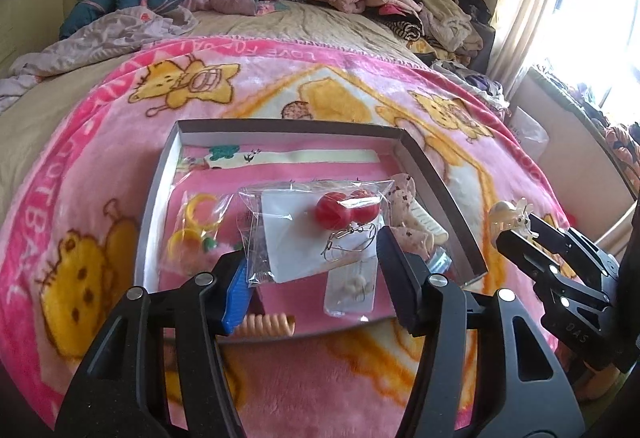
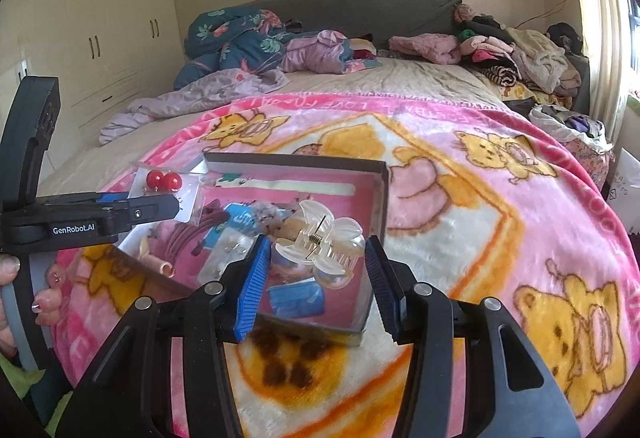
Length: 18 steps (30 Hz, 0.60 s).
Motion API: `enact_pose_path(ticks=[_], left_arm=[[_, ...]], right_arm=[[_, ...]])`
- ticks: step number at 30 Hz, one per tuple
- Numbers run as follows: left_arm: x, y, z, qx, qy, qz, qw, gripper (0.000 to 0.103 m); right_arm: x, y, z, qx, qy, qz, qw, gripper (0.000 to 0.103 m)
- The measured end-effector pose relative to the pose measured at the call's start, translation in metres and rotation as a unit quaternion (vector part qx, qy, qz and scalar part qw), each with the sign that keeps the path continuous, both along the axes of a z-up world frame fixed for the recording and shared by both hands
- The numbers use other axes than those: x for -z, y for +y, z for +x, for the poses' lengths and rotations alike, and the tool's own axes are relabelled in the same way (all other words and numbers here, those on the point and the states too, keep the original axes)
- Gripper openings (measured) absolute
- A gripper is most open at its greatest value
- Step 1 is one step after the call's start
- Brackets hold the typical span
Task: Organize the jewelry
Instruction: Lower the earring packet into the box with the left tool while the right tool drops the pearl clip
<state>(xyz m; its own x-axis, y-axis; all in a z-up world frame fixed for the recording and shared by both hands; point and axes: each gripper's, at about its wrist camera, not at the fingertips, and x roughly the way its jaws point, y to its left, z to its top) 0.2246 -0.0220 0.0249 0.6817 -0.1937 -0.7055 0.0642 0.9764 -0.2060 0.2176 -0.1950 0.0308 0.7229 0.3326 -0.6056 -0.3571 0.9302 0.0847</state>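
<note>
Left wrist view: the left gripper (image 1: 314,270) is held above an open grey box (image 1: 440,182) that rests on a pink cartoon blanket (image 1: 100,166) spread over the bed. Its fingers (image 1: 400,278) are clamped on a clear plastic bag (image 1: 316,226) with a white card and a pair of red ball earrings (image 1: 346,212), the bag being gripped by its two side edges. Inside the box, a bag of yellow rings (image 1: 192,226) and a small packet of pale studs (image 1: 354,288) can be seen.

In the right wrist view, the right gripper (image 2: 316,278) is seen over the same box, its fingers (image 2: 252,290) pressed on the sides of a translucent white claw hair clip (image 2: 320,246), which is held clear of the box contents. A hand (image 2: 44,290) is seen at the left edge of that view.
</note>
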Motion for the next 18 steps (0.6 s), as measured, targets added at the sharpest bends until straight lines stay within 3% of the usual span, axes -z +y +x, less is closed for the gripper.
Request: enact_pose_path(ticks=[18], left_arm=[[0.036, -0.013, 0.027, 0.016, 0.025, 0.009, 0.9995, 0.048]], right_arm=[[0.042, 0.008, 0.014, -0.009, 0.045, -0.014, 0.999, 0.047]])
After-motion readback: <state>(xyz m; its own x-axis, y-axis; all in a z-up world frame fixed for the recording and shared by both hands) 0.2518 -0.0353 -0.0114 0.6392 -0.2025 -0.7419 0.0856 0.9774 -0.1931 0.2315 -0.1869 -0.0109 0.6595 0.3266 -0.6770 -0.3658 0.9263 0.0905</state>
